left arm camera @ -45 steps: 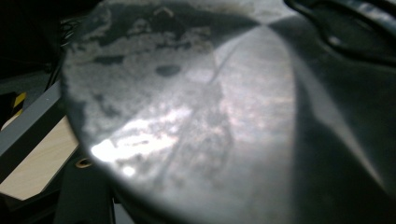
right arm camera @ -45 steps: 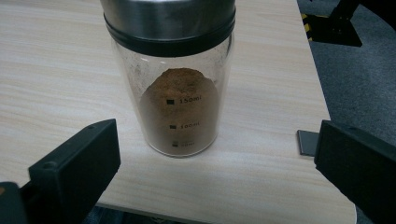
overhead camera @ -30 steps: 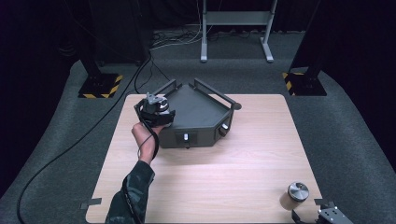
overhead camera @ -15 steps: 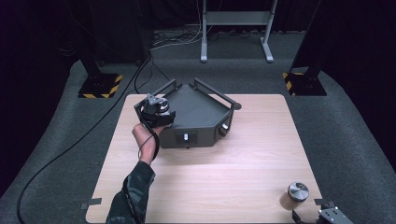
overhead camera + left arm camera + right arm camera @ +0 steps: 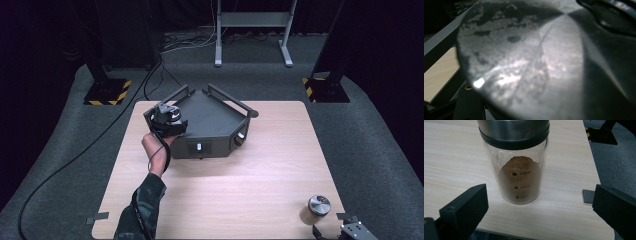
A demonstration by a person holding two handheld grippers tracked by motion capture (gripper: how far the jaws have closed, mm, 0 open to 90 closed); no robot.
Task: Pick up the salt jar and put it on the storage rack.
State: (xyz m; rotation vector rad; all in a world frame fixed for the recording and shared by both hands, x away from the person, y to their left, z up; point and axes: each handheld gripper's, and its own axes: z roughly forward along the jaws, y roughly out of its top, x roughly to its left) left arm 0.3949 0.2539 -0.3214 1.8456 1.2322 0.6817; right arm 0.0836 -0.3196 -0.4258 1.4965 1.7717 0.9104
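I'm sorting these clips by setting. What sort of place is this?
Probably a lab or studio set up for recording, not a home: a lone wooden table stands on grey carpet amid black curtains, with hazard-striped stand bases and loose cables on the floor. A dark angular tray and a jar of brown powder sit on it.

Floor: grey carpet (image 5: 380, 150), dark round edges.
Table: light wood top (image 5: 270, 165), rounded corners.
Back: grey metal stand (image 5: 252, 30), cables (image 5: 185, 42) beside.
Posts: two black, hazard-striped bases (image 5: 107, 92) left & right.
Light: dim room, table lit.
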